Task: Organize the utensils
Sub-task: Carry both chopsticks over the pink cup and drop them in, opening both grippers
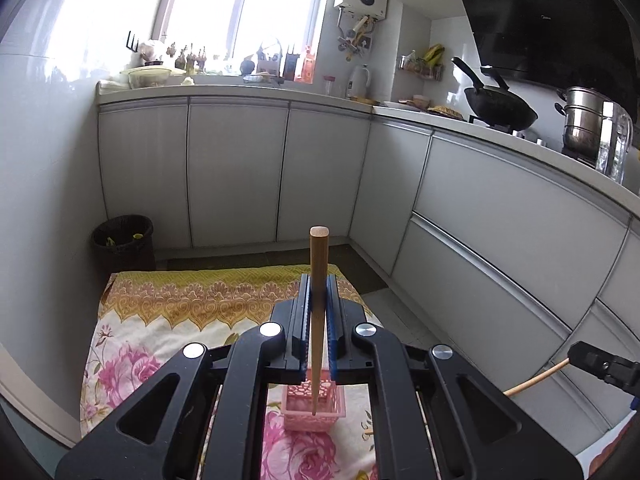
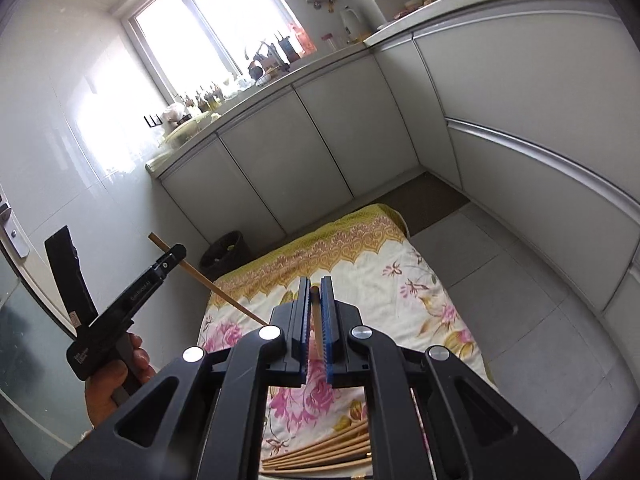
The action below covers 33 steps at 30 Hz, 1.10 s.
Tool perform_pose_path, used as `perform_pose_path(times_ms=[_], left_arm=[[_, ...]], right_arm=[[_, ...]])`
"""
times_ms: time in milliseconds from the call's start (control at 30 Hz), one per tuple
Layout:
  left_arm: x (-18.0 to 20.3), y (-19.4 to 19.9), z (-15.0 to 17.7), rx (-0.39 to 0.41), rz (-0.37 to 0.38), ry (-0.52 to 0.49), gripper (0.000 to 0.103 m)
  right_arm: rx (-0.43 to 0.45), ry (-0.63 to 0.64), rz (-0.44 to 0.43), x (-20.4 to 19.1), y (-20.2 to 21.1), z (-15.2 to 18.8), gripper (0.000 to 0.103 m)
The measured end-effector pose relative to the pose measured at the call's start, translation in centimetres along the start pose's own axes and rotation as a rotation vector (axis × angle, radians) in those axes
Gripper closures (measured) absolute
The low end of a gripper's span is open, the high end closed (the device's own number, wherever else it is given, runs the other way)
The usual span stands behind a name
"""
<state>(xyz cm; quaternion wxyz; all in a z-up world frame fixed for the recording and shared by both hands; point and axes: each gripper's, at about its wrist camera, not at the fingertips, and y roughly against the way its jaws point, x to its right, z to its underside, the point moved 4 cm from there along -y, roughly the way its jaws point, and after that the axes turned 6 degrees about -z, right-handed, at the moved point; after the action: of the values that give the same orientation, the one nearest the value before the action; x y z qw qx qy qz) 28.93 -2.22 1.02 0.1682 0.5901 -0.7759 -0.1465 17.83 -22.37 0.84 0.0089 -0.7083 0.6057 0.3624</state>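
Chopsticks are what this task is about, and each gripper holds one now. The left gripper has its fingers closed on a chopstick that stands almost upright, its thin tip hanging just above the pink basket on the flowered cloth. The right gripper also has its fingers closed on a second chopstick, which in the left wrist view sticks out sideways, well apart from the basket. More chopsticks lie in a bundle on the cloth under the right gripper. I think the step in hand is to lower the left chopstick into the basket. To do it well, the person should keep the stick vertical, bring the tip inside the rim before releasing, and release low, because the light basket could tip or the stick could bounce out.
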Motion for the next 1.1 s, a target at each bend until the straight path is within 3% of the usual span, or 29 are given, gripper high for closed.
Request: perform_pose_path(times_ms=[133,267,333,367,400,433,600,733,933,1100], left_arm=[[-0.3,-2.7,0.1,-0.019,-0.029,0.011,0.097],[-1.2,-5.5,2.0,-0.095,-0.047,0.023,0.094],[-1.5,-5.7,3.0,-0.118,-0.045,0.033,0.077],[-1.6,-5.1,3.1,-0.104,-0.047,0.037,0.052],[-1.8,-4.2,3.2,-0.071,-0.052,0.041,0.033],[-1.9,-3.2,3.0,-0.036,-0.055,0.046,0.030],[-3.9,1.9,2.2,0.036,-0.067,0.109,0.028],[-6.4,5.0,3.3,0.041,-0.088,0.211,0.021],[-8.7,5.1,4.5,0.001,-0.167,0.221,0.021],[-9.1,4.1,5.5,-0.036,-0.169,0.224,0.021]], right_arm=[[0.021,-0.008,0.000,0.0,-1.0,-1.6,0.098],[0.029,-0.013,-0.004,-0.1,-1.9,-2.4,0.098],[0.031,-0.005,-0.005,-0.4,-2.5,-2.7,0.098],[0.033,-0.003,-0.007,-0.5,-2.8,-2.8,0.098],[0.034,-0.003,-0.010,-0.7,-3.1,-3.0,0.098],[0.037,-0.003,-0.012,-0.9,-3.4,-3.2,0.098],[0.072,-0.013,-0.027,-1.9,-4.9,-4.8,0.098],[0.080,0.008,-0.022,-2.8,-7.0,-5.6,0.098],[0.089,0.073,0.014,-4.0,-10.2,-5.4,0.098],[0.045,0.105,0.036,-4.2,-12.9,-3.9,0.097]])
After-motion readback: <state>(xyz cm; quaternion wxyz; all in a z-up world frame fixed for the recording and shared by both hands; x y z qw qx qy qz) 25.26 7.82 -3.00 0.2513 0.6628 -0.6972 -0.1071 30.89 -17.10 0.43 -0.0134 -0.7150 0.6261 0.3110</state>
